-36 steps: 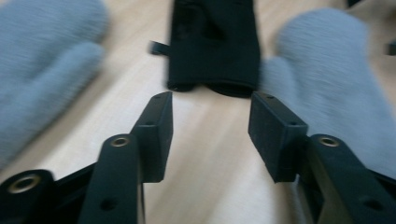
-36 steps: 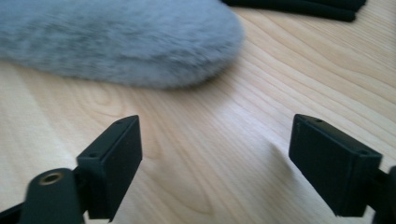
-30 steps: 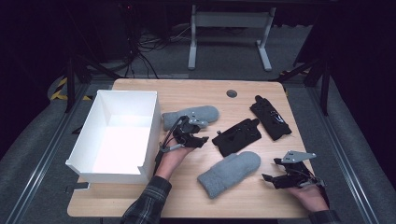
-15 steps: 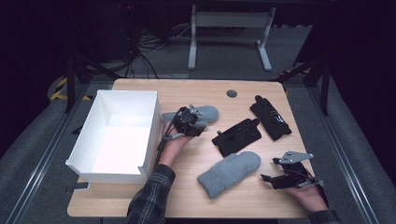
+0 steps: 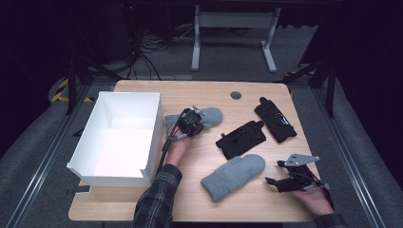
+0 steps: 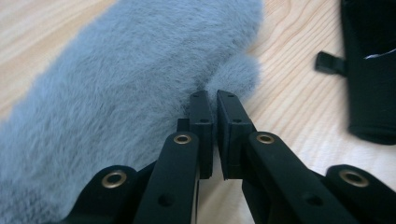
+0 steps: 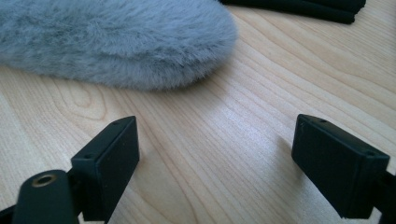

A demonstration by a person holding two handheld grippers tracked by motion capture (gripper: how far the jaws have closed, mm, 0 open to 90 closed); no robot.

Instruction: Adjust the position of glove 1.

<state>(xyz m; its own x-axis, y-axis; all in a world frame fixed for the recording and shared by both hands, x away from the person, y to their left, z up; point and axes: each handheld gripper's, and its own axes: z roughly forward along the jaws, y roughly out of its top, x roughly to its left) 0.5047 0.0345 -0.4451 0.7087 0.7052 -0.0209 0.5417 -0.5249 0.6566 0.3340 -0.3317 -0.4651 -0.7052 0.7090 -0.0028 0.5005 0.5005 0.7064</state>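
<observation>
The left tongs (image 5: 196,124) have just been closing and now pinch the thumb edge of the far mitten (image 5: 211,115), which lies lengthwise across the worktop (image 5: 199,90) just right of the box (image 5: 157,123). The right tongs (image 5: 273,180) rest open, well apart.

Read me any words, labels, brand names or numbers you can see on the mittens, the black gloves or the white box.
None can be read.
Black gloves: pale specks, too small to read.
Grey mittens: plain fur, no label showing.
White box: blank walls.
</observation>
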